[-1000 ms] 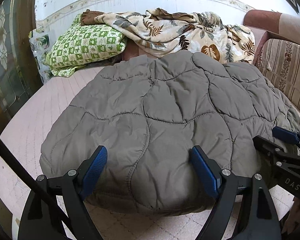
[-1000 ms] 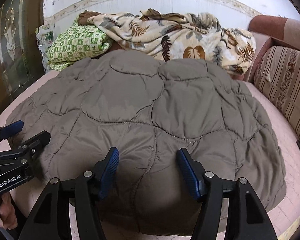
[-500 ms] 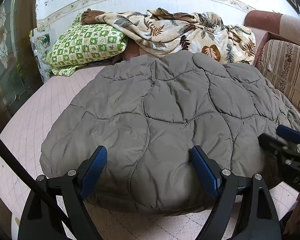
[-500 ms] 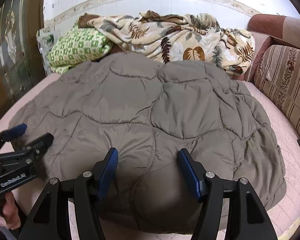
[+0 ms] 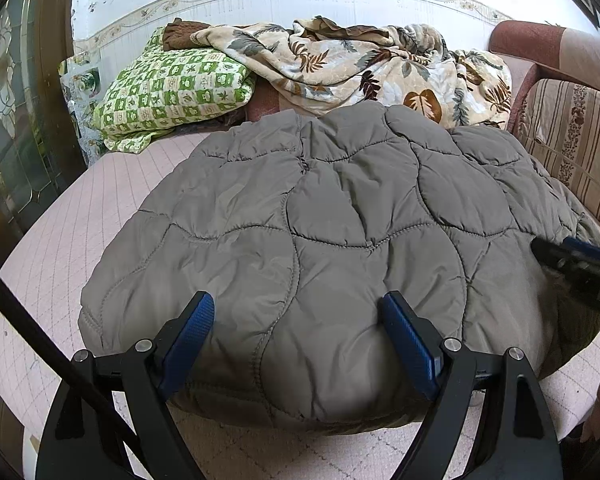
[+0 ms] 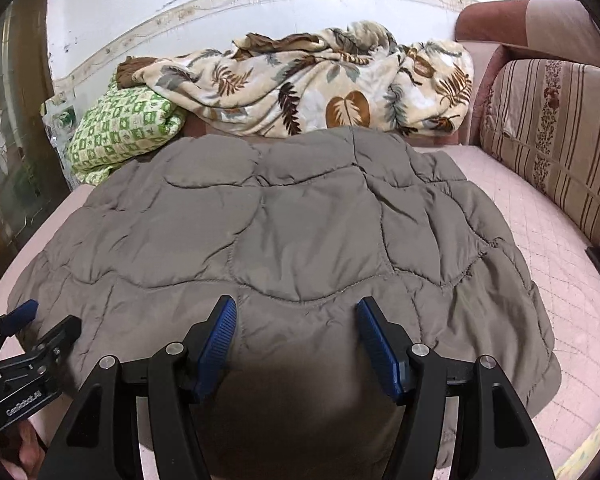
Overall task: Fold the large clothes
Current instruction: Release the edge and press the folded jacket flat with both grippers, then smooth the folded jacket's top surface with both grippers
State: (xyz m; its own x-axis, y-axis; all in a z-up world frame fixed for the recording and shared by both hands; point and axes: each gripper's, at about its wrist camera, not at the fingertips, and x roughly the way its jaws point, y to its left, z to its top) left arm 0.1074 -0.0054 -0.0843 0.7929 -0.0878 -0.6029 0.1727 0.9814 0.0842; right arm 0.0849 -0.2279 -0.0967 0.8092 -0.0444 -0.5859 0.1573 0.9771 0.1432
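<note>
My left gripper (image 5: 298, 344) and right gripper (image 6: 296, 344) hover spread wide over the near edge of the grey jacket (image 5: 340, 232), which lies flat on the pink bed (image 5: 100, 216).

A grey-brown quilted jacket (image 5: 340, 232) lies spread flat on the pink bed, puffy, its near hem rumpled
</note>
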